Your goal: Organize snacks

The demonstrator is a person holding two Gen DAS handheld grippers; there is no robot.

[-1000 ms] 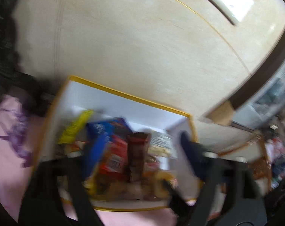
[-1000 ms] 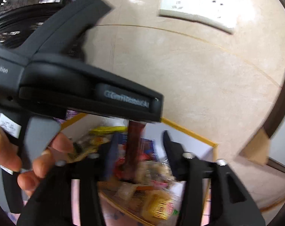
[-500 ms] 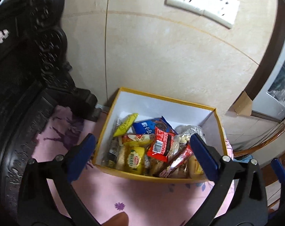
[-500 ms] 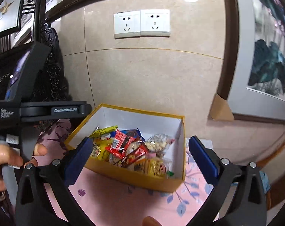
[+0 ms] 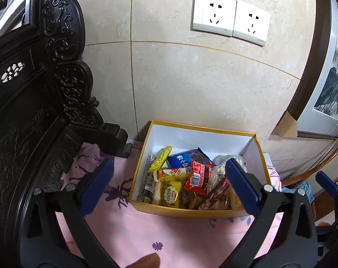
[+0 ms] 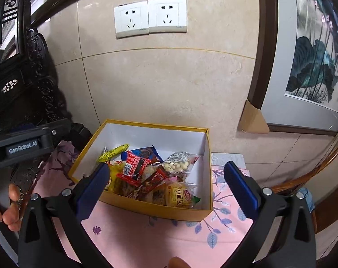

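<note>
A yellow-rimmed box (image 5: pixel 191 212) with a white inside stands on the pink cloth against the wall, holding several snack packets. Among them are a yellow packet (image 5: pixel 161 158), a blue packet (image 5: pixel 186 157), a red packet (image 5: pixel 199 176) and a bag of white nuts (image 6: pixel 177 164). My left gripper (image 5: pixel 168 164) hangs open above the box's near side with nothing between its blue pads. My right gripper (image 6: pixel 166 167) is open and empty too, in front of the same box (image 6: pixel 157 210). The left gripper's body (image 6: pixel 23 147) shows at the left of the right wrist view, held by a hand.
Dark carved wooden furniture (image 5: pixel 35 111) rises close on the left of the box. Wall sockets (image 5: pixel 230 24) sit above it, and a framed painting (image 6: pixel 314 67) hangs to the right. The pink floral cloth (image 5: pixel 146 230) spreads in front. A wooden rail (image 6: pixel 314 178) curves at the right.
Both grippers have drawn back and upward from the box. The right jaws have spread wide, and the brown packet that stood between them is no longer there. The left jaws widened slightly.
</note>
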